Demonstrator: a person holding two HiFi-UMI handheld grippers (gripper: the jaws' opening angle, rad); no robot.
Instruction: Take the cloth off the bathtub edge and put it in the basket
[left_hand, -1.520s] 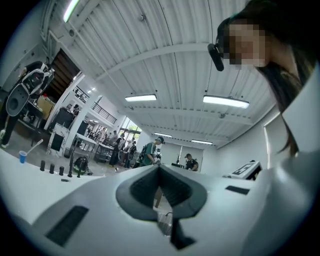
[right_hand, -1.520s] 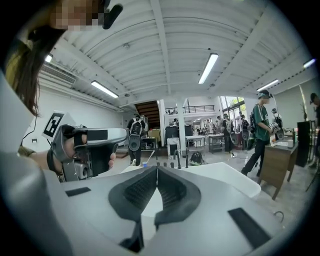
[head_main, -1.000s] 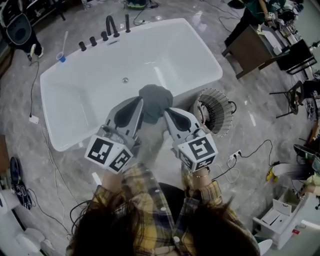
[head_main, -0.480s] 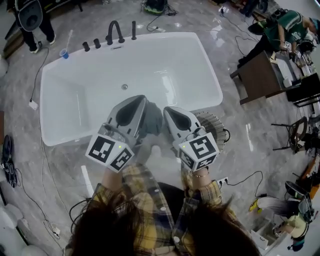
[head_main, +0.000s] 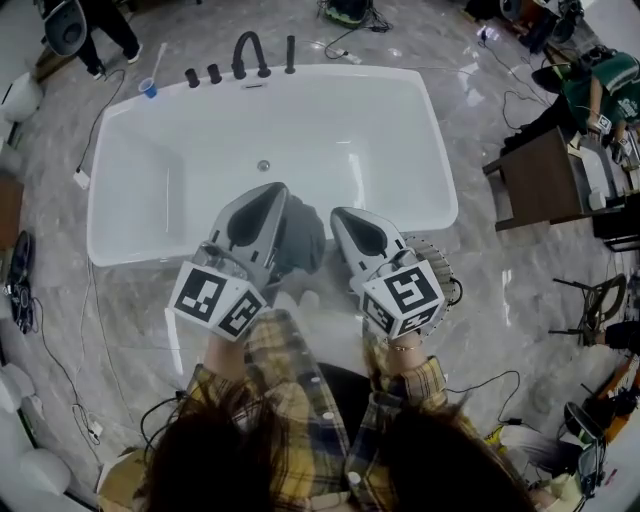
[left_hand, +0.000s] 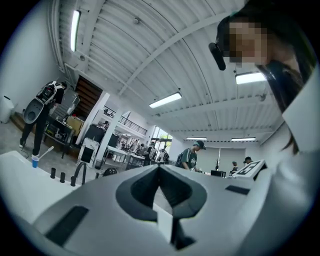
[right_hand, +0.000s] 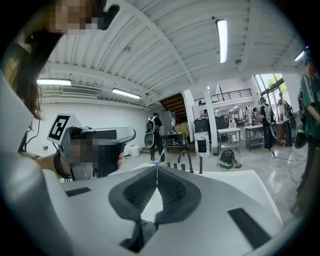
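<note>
Head view, and there was the white bathtub (head_main: 350, 78) filling the middle, its near rim running right under both claws, with open grey marble floor (head_main: 500, 330) on the right, between the tub and a brown bench (head_main: 540, 185). The left claw (head_main: 278, 190) was fully closed, tips meeting, nothing seen between them in the left gripper view. The right claw (head_main: 336, 213) was closed tip to tip too. The grey cloth (head_main: 302, 240) was bunched between the two claw bodies, touching both, over the tub's near rim. A scrap of it showed below the right jaws in the right gripper view, but whether either claw pinched it could not be made out. The wire basket (head_main: 445, 275) stood on the floor just beside the tub's near right corner, mostly hidden behind the right claw. The black faucet (head_main: 250, 52) stood on the far rim, a blue cup (head_main: 148, 90) was beyond the far left corner, and cables (head_main: 480, 385) trailed over the floor.
</note>
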